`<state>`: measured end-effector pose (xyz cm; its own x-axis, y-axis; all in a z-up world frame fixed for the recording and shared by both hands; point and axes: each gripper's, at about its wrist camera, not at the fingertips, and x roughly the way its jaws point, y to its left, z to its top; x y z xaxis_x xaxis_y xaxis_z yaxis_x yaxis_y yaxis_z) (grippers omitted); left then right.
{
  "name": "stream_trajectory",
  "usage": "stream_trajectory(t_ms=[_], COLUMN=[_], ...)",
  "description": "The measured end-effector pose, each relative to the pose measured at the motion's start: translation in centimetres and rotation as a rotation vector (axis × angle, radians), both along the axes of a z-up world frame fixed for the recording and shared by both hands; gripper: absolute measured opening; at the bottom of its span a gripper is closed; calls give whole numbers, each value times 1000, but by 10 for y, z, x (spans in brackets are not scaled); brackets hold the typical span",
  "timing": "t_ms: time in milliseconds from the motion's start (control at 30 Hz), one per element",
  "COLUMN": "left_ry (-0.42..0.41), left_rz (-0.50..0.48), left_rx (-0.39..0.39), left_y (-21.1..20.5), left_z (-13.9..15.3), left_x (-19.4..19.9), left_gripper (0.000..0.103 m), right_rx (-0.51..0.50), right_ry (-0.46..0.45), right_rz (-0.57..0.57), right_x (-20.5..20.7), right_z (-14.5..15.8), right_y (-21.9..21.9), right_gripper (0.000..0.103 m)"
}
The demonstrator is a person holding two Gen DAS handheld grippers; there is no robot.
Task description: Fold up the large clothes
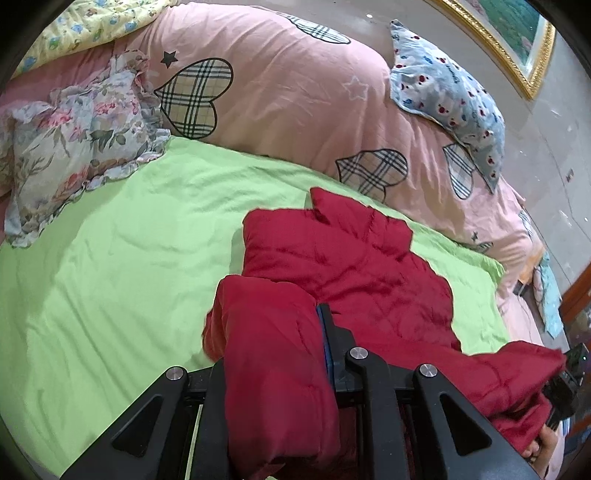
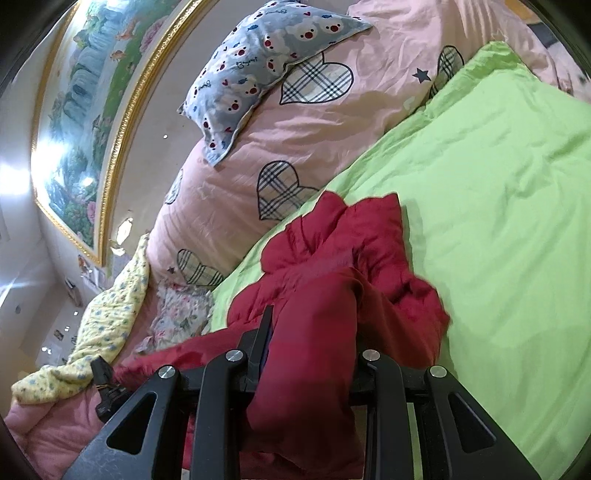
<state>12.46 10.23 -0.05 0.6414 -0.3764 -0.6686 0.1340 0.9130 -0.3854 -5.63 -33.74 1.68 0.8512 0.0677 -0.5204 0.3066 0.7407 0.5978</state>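
Currently both tools have the same garment: a red quilted padded jacket (image 1: 354, 266), lying on a lime-green bed sheet (image 1: 110, 280).

Left wrist view, left to right:
- Left edge: floral ruffled pillow (image 1: 70, 147) resting partly on the green sheet; yellow flower-print quilt (image 1: 92, 26) in the upper left corner.
- Lower centre: left gripper (image 1: 280, 332) clamped on a thick fold of the red jacket. Fabric fills the gap and hides the near finger; the blue-lined far finger presses against the cloth.
- Centre: rest of the jacket spread over the sheet, reaching toward the middle of the frame.
- Upper centre: pink duvet with plaid heart patches (image 1: 280, 96) bunched behind the sheet.
- Upper right: blue pillow with a bear print (image 1: 450, 107) lying on the duvet; gold-framed landscape painting (image 1: 517, 40) on the wall in the corner.
- Lower right edge: the other tool's black body touching the jacket's far end.

Right wrist view, left to right:
- Left: the painting (image 2: 85, 122), then the yellow quilt (image 2: 110, 317) below it.
- Upper centre: blue pillow (image 2: 266, 62) on the pink duvet (image 2: 229, 177).
- Lower centre: right gripper (image 2: 314, 325), jaws held apart by a bunched wad of the jacket (image 2: 332, 258) pinched between them.
- Right: green sheet (image 2: 498, 221) fills that half.
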Motion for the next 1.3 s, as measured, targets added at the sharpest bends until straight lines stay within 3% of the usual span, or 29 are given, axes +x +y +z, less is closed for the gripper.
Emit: stream_trajectory(t_ms=[500, 767, 933, 1167, 1300], left_ry=[41, 107, 130, 154, 144], left_rz=[99, 114, 123, 131, 120], left_rx=[76, 89, 126, 126, 109], left_y=[-49, -63, -73, -76, -71], left_z=[-23, -57, -86, -112, -97], left_x=[104, 170, 204, 231, 223], left_gripper=[17, 19, 21, 24, 28], right_rx=[-116, -180, -169, -162, -162], right_ry=[42, 91, 158, 181, 184], right_rz=[-97, -143, -164, -164, -157], right_x=[79, 125, 159, 183, 190], right_z=[-7, -28, -59, -89, -98], right_y=[-30, -46, -63, -75, -78], right_gripper=[27, 29, 31, 33, 35])
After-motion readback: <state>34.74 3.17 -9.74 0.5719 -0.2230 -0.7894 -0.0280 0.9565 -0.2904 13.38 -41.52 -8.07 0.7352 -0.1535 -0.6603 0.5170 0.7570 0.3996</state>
